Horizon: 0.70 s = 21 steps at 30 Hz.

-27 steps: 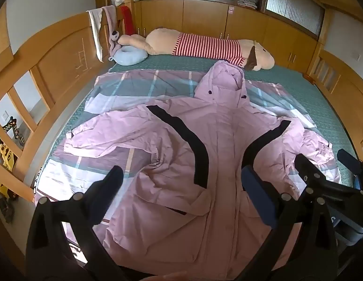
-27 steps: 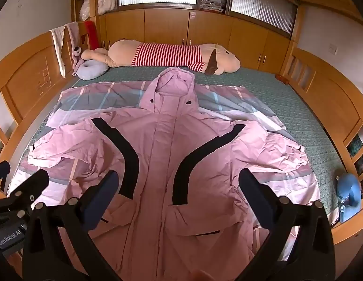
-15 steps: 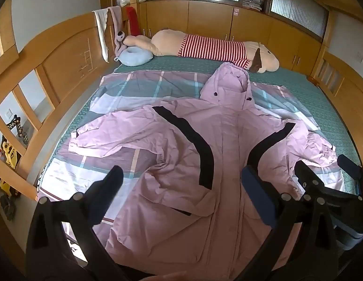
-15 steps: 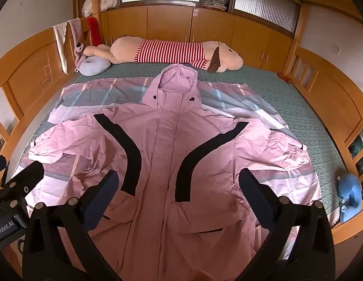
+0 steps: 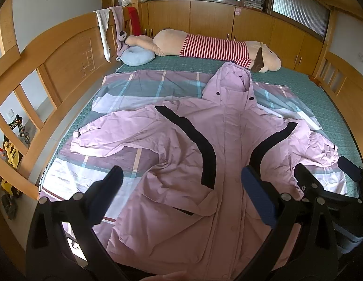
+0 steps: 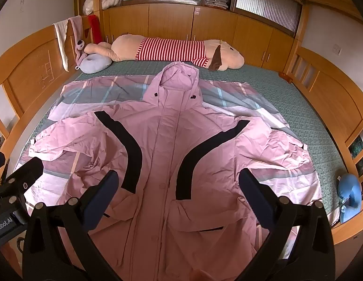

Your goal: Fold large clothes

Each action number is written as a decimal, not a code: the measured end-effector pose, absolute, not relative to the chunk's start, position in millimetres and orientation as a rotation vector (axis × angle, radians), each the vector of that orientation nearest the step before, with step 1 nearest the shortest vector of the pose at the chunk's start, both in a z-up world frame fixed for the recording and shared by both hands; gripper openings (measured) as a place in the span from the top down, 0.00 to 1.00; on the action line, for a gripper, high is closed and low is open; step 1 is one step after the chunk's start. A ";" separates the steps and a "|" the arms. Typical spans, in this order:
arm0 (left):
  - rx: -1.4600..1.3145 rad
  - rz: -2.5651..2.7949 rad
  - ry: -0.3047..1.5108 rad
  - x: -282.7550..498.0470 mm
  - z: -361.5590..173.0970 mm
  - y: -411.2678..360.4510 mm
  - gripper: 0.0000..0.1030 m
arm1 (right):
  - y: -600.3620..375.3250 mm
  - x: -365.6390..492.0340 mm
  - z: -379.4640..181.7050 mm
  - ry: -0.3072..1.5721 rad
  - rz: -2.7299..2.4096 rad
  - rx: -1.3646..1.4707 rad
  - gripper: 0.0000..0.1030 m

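A big pink hooded jacket [image 6: 167,154] lies front-up on the plaid sheet [image 6: 106,91] over the bed [image 6: 286,98], sleeves flung out to either side. It looks light, thin and limp, probably a bit slick, so I'd pinch it at a cuff or hem corner. Its long axis runs from the hem near me to the hood by the striped plush toy [image 6: 172,49]. Left hand-held gripper [image 5: 181,187] and right hand-held gripper [image 6: 179,185] both hover spread wide, holding nothing.

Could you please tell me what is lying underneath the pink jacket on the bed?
The pink jacket lies on a plaid sheet, itself on the green mattress cover. Whatever lies under the jacket's body is hidden.
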<state>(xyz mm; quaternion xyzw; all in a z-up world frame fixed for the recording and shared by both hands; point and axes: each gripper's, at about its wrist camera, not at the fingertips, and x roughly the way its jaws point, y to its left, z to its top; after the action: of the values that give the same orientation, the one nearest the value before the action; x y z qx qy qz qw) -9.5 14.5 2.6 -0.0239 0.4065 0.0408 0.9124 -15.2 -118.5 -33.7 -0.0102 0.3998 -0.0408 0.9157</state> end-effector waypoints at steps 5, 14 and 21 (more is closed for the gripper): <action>-0.051 0.084 0.839 -7.0 4.0 12.9 0.02 | -117.4 -14.8 -35.8 0.827 -0.083 -0.020 0.01; -0.051 0.084 0.840 -7.1 4.1 12.5 0.02 | -117.4 -14.3 -39.3 0.833 -0.082 -0.021 0.01; -0.053 0.083 0.842 -9.6 2.9 16.8 0.02 | -117.8 -14.2 -41.4 0.838 -0.085 -0.023 0.01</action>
<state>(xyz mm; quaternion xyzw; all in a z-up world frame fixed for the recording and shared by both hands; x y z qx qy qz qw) -9.6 16.8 2.9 -0.0258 0.4087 0.0401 0.9114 -14.2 -117.8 -41.4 -0.0109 0.4069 -0.0413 0.9125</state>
